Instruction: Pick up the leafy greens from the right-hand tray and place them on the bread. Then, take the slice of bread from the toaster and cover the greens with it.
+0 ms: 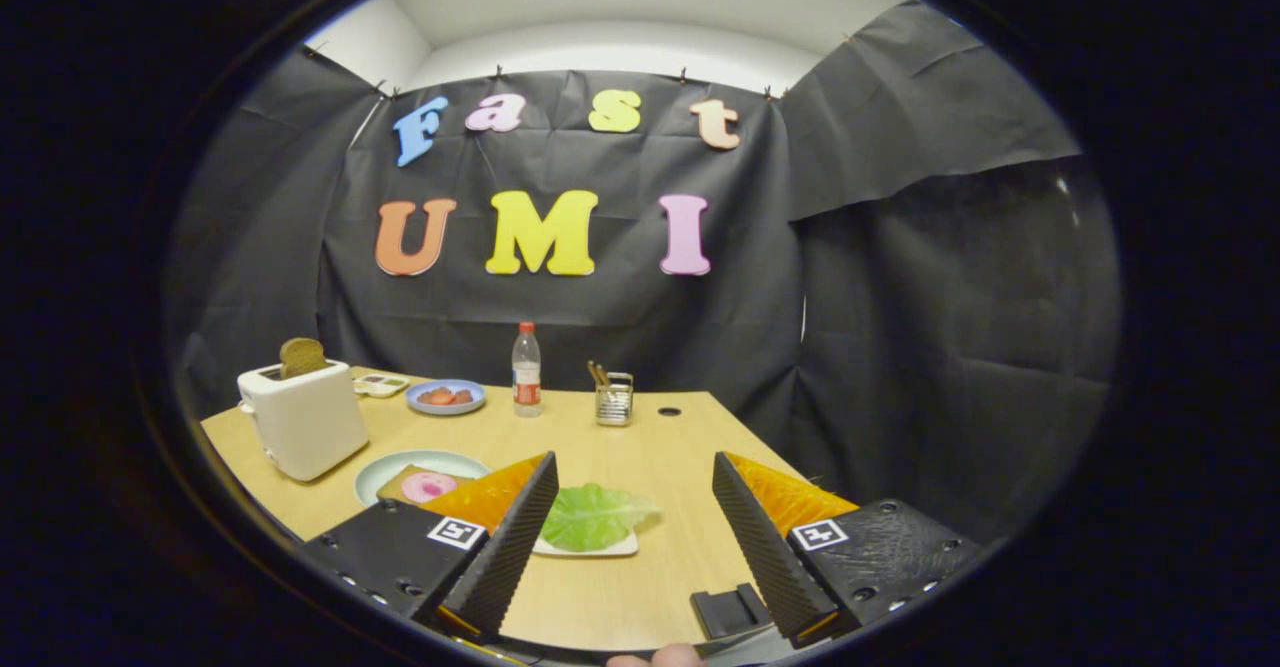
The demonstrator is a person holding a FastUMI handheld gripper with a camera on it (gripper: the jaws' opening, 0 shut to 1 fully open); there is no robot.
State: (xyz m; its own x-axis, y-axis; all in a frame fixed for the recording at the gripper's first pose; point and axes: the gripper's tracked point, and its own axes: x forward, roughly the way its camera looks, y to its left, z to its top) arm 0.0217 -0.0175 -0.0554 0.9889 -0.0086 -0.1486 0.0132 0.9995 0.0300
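Leafy greens (pixel 592 515) lie flat on a small white tray (pixel 612 548), on the wooden table (pixel 650 447), just ahead of our gripper (pixel 634 492) and nearer its left finger than its right. We read the fingers as spread wide and holding nothing; the leaf is not yet between them.

To the left of the tray sits a pale green plate (pixel 400 467) carrying a slice of bread (pixel 400 485) with a pink round slice of meat (pixel 428 487) on top; part of it is hidden behind the left finger. Beyond the plate stands the white toaster (pixel 303 422), a brown bread slice (pixel 302 356) upright in its slot. Farther back: a blue plate (pixel 446 397), a water bottle (pixel 526 371), a wire holder (pixel 614 399).

Step in hand, as we judge it: approach and grasp of the greens. We would shift left to centre the leaf between the fingers, descend with tips angled down, and close on a raised fold, not the flat part, since a thin limp leaf may slip or tear. We should keep the tips off the tray rim so the tray does not slide.
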